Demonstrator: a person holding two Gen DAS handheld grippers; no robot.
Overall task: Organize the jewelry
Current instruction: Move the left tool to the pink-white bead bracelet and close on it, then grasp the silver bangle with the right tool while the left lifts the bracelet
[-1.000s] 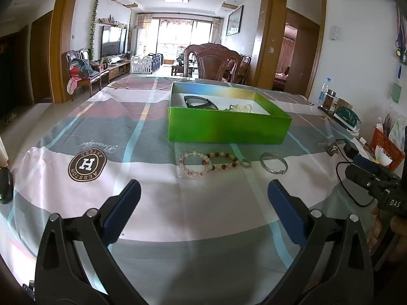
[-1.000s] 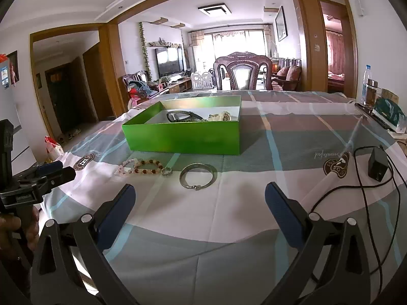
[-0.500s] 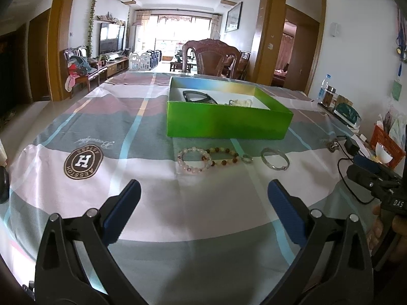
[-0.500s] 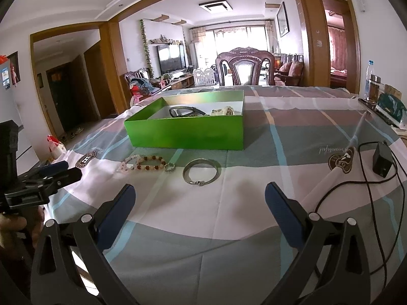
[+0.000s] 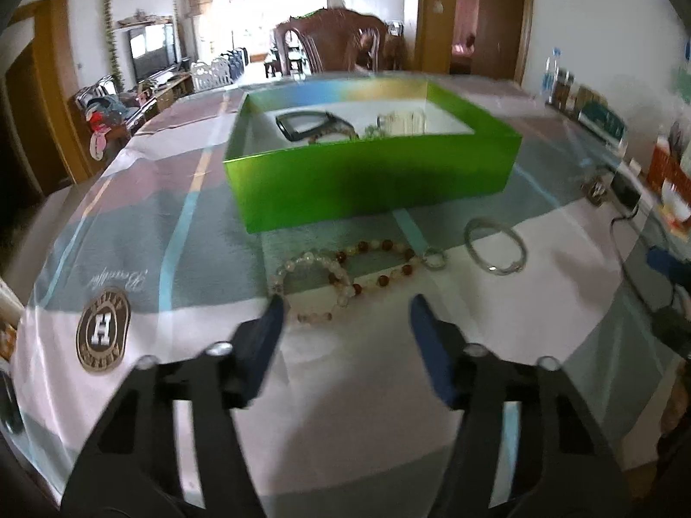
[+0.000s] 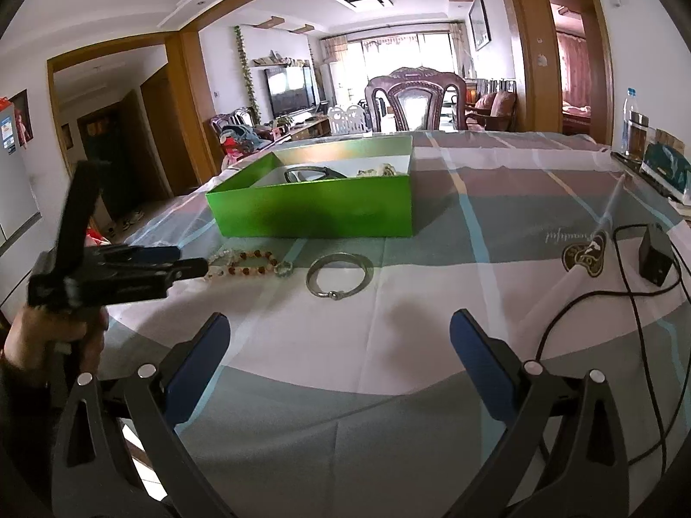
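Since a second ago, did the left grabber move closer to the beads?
Yes. In the right wrist view the left gripper has slid toward the beaded bracelets in front of the green box; its fingers are closing, nothing between them yet.

A home, dining area open to a living room. Carved wooden chair [image 6: 415,99] at the cloth-covered surface [image 6: 432,323]. Television [image 6: 290,90] and sofa beyond.

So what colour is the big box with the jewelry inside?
Bright green box, clearest in the right wrist view.
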